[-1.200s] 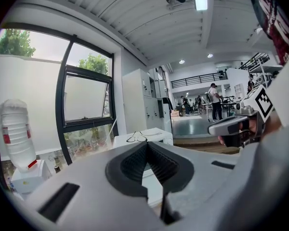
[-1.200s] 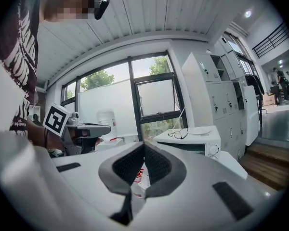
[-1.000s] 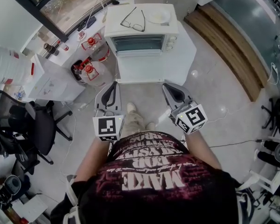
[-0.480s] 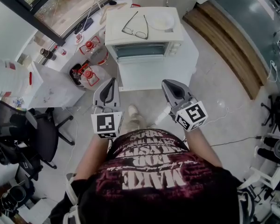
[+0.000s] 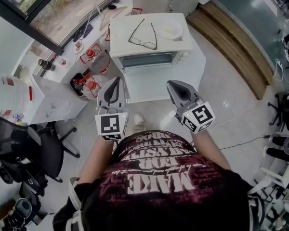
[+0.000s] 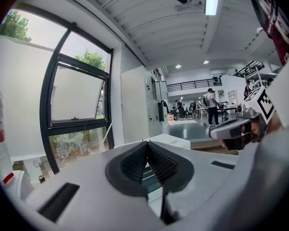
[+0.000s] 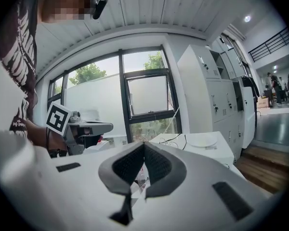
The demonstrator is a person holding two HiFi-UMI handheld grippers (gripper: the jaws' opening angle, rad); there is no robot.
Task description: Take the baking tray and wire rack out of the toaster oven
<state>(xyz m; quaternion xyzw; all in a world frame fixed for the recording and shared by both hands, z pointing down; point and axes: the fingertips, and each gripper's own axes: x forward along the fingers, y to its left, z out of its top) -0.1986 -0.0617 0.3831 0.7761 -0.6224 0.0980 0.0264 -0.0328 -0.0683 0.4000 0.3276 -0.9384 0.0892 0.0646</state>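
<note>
Approaching with both tools empty: the left gripper (image 5: 117, 81), jaws clenched on nothing, has drawn nearer the boxy white toaster oven (image 5: 135, 47), as has the right gripper (image 5: 171, 84), equally clenched. The baking tray and wire rack stay unseen, presumably behind the closed glass door (image 5: 147, 60), which needs opening first.

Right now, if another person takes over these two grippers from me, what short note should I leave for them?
Left gripper: shut, empty.
Right gripper: shut, empty.
Both are held in front of the white toaster oven on the white table, touching nothing.
Baking tray and wire rack: not visible, presumably inside the oven.
Done: nothing.
Left: reach the oven and take both out.
</note>
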